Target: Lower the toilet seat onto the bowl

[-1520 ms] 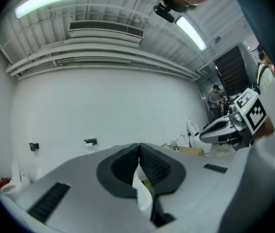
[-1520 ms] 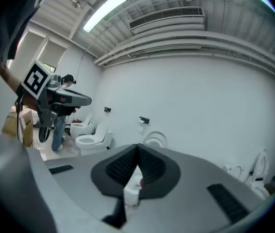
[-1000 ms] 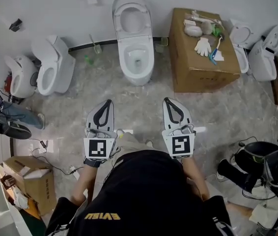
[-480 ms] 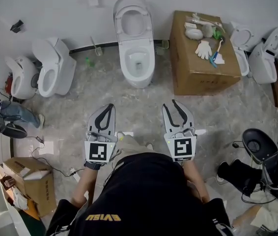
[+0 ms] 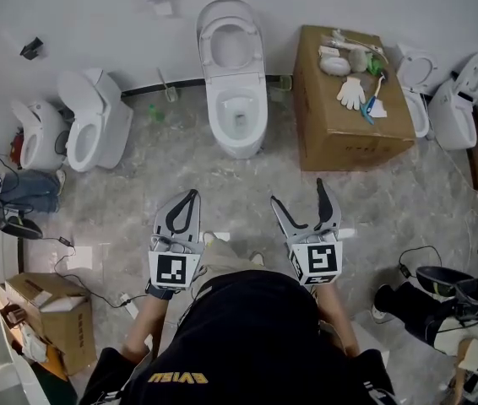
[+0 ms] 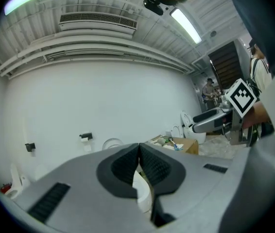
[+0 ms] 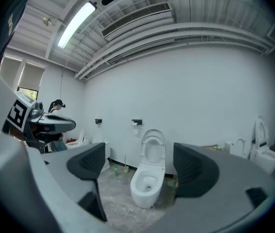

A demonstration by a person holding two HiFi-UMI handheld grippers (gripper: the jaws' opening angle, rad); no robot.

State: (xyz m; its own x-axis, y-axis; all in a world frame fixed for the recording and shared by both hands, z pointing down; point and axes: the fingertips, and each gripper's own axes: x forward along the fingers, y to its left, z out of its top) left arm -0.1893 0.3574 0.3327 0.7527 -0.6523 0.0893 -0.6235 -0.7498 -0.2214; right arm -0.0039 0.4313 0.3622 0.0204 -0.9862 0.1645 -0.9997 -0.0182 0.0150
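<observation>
On the head view I look down on a grey stone floor (image 5: 138, 175). The toilet (image 5: 236, 146) stands against the wall, well ahead of both tongs. Its toilet seat (image 5: 209, 45) is up, leaning back toward the wall and clear of the bowl (image 5: 219, 99).

A cardboard box (image 5: 340, 133) sits just beside the toilet on the right. This view alone gives me a clear look at the box's top, where a white glove (image 5: 350, 93) lies.

The left tongs (image 5: 190, 195) are together with nothing between them. In the left gripper view the closed jaws cover nearly all of the toilet, so I get only a sliver of white below them.

The right tongs (image 5: 298, 192) have just been opening and now stand wide apart, pads bare. The right gripper view gives what the left one cannot: the whole toilet framed in the gap between the jaws, seat upright, far beyond the tips.
</observation>
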